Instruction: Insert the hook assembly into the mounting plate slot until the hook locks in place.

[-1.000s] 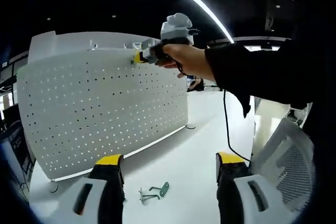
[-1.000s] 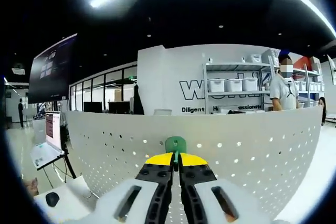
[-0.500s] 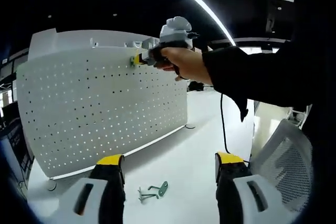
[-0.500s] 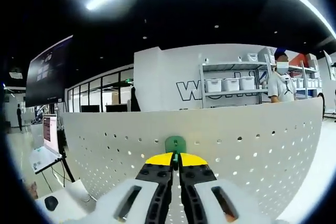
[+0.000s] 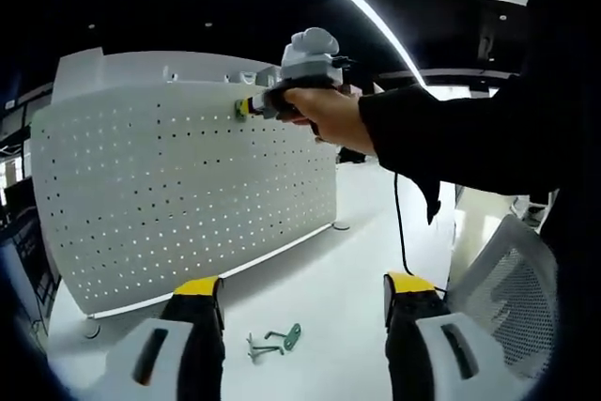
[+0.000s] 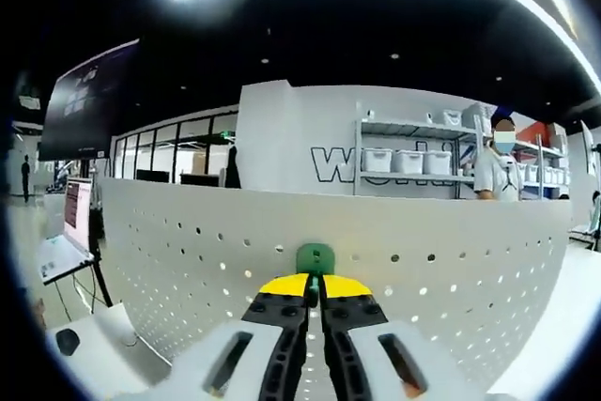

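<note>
Green hook [image 6: 315, 257] in right claw [image 6: 315, 290], near pegboard [image 6: 451, 269] rim.

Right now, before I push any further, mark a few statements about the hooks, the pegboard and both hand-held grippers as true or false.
1. The right hand-held gripper is shut on a green hook. True.
2. That green hook is held near the bottom edge of the white pegboard. False: it is up by the top edge.
3. A spare hook lies on the white table. True.
4. The left hand-held gripper is clamped on the spare hook. False: its jaws stand open, the hook lying apart between them.
5. The pegboard lies flat on the table. False: it stands upright.
</note>
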Tool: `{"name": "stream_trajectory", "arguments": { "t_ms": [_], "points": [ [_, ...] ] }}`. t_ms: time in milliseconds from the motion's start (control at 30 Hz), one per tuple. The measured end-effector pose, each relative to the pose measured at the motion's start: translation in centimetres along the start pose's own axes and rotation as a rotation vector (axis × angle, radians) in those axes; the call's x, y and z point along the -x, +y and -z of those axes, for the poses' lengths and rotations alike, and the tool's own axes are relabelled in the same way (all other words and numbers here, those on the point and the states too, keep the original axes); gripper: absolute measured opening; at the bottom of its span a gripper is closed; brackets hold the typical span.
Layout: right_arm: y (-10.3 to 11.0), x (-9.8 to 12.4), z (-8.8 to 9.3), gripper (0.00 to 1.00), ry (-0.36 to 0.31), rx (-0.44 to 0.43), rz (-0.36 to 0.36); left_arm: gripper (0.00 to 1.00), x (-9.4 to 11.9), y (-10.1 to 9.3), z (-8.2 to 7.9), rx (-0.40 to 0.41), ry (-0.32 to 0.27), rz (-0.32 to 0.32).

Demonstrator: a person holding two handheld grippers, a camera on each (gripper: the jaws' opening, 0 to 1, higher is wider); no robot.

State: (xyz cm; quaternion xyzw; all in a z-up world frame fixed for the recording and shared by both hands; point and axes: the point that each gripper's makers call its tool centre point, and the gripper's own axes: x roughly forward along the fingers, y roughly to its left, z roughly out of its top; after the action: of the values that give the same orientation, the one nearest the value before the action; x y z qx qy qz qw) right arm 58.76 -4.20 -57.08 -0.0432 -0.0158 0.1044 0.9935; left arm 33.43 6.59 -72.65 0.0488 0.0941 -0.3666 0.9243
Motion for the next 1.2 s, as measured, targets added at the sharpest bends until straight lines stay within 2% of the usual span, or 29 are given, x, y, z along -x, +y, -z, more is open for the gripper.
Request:
{"name": "stream_trajectory", "arguments": {
  "t_ms": [167, 267, 333, 467, 567, 667, 833, 1200],
  "points": [
    [0.1, 0.1, 0.1, 0.01, -0.002, 0.109, 0.027, 0.71, 0.0, 0.1, 0.0, 0.006, -0.002, -0.003],
    [0.0, -0.1, 0.1, 0.02, 0.001, 0.228, 0.047, 0.70, 0.0, 0.2, 0.0, 0.008, -0.001, -0.004],
    [0.2, -0.2, 0.4, 0.02, 0.000, 0.234, 0.047, 0.70, 0.0, 0.1, 0.0, 0.007, 0.000, -0.003],
    [-0.3, -0.4, 0.5, 0.03, -0.007, 0.175, 0.037, 0.70, 0.0, 0.1, 0.1, 0.008, 0.002, -0.003],
    [-0.2, -0.4, 0.4, 0.03, -0.006, 0.186, 0.034, 0.70, 0.0, 0.1, 0.0, 0.008, 0.001, -0.004],
    [-0.2, -0.5, 0.8, 0.03, 0.007, 0.147, 0.017, 0.70, 0.0, 0.2, 0.0, 0.007, -0.001, -0.004],
    [-0.3, -0.3, 1.3, 0.03, 0.015, 0.132, 0.008, 0.70, 0.0, 0.0, 0.0, 0.006, 0.002, -0.001],
    [-1.0, 0.7, 4.1, 0.09, 0.051, 0.110, -0.001, 0.70, -0.2, 0.0, 0.5, 0.011, 0.021, 0.004]
  ]
}}
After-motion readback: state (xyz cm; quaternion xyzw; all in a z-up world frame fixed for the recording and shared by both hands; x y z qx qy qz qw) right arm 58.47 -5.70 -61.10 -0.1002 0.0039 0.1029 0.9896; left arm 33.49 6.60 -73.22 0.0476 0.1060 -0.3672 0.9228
